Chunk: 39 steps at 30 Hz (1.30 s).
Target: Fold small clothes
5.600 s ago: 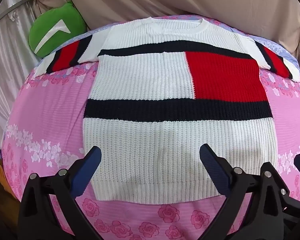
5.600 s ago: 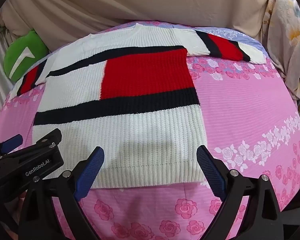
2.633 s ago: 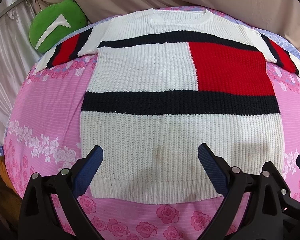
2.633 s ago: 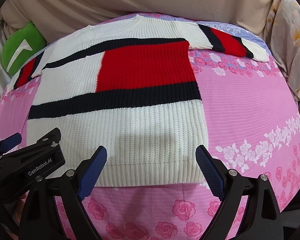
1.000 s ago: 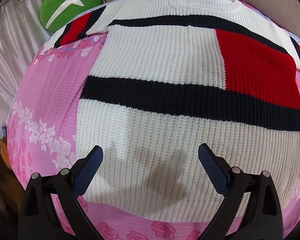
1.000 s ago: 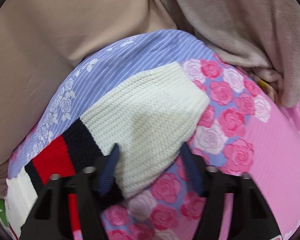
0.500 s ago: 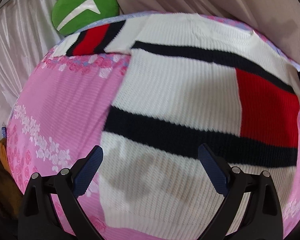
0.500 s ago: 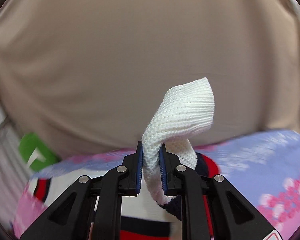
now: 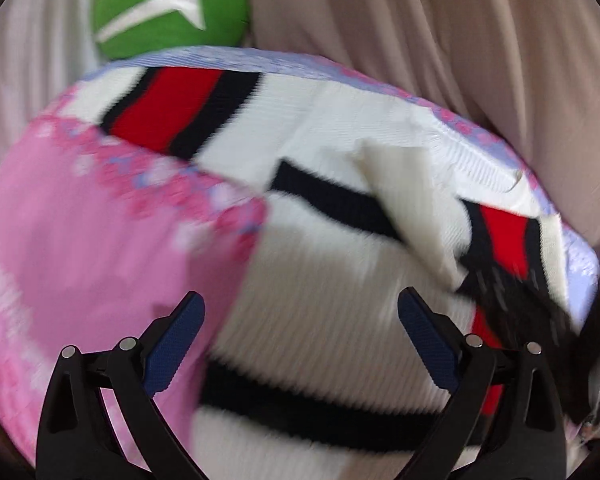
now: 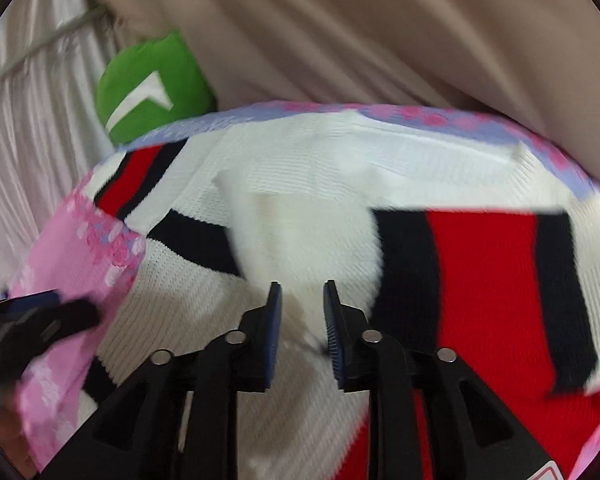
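Note:
A white knit sweater (image 9: pixel 320 280) with black stripes and a red block lies on the pink floral bed cover (image 9: pixel 80 240). Its right sleeve (image 10: pixel 480 280) is folded across the chest, white cuff (image 10: pixel 300 232) near the middle. My right gripper (image 10: pixel 300 304) sits just above that cuff with its jaws a little apart, nothing clamped between them. My left gripper (image 9: pixel 300 308) is wide open and empty over the sweater's left side edge. The left sleeve (image 9: pixel 172 108) lies spread out at the far left.
A green cushion (image 9: pixel 168 12) sits at the head of the bed. Beige curtain (image 9: pixel 460 60) hangs behind, pale pleated fabric (image 10: pixel 28 120) at the left. The left gripper's body shows blurred at the left edge of the right wrist view (image 10: pixel 32 328).
The right gripper carried the right sleeve over the chest, laid it down and has parted its jaws off the cuff. The left gripper moved up and left along the sweater's side.

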Each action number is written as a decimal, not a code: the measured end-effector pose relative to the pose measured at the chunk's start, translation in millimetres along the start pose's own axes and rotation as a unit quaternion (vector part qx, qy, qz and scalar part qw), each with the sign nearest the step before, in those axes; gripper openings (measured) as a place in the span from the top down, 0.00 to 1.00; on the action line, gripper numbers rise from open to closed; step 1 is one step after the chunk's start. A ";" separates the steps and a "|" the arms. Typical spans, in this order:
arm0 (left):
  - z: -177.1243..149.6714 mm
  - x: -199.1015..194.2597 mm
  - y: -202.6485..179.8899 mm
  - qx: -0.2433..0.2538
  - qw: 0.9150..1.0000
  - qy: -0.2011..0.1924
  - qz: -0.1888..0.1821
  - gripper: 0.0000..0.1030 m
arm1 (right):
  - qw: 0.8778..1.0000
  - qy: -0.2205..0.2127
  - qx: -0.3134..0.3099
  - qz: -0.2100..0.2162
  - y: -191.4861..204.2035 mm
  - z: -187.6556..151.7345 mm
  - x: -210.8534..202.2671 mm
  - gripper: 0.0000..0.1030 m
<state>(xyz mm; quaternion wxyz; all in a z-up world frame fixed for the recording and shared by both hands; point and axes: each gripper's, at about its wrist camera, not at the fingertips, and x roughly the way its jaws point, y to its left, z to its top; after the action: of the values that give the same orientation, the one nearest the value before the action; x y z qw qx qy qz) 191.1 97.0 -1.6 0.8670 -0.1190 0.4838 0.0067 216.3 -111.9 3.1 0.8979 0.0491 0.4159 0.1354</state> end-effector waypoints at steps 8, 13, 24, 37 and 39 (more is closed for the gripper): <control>26.2 86.1 -26.2 -0.060 0.994 0.070 -0.066 0.07 | 0.979 -0.033 0.151 -0.136 -125.0 -40.4 -81.9 0.50; 32.4 82.0 -31.3 -0.093 0.991 0.035 -0.094 0.43 | 0.966 -0.058 0.197 -0.154 -190.2 -22.3 -91.5 0.43; 106.8 25.8 -76.9 -0.012 0.981 -0.088 -0.173 0.93 | 0.961 -0.089 0.250 -0.081 -239.2 43.0 -48.3 0.92; 72.6 112.6 -66.8 -0.015 0.994 -0.014 -0.111 0.92 | 0.950 -0.085 0.285 -0.100 -253.3 -21.0 -89.1 0.46; 72.9 113.4 -65.9 -0.011 0.994 -0.009 -0.112 0.92 | 0.955 -0.058 0.278 -0.085 -244.9 -38.5 -85.9 0.46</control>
<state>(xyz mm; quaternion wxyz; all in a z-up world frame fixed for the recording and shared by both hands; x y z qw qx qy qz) 320.8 36.8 -47.1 0.8651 -0.1817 0.4599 -0.0844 183.5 -372.0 -8.0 0.8797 0.2692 0.3865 -0.0652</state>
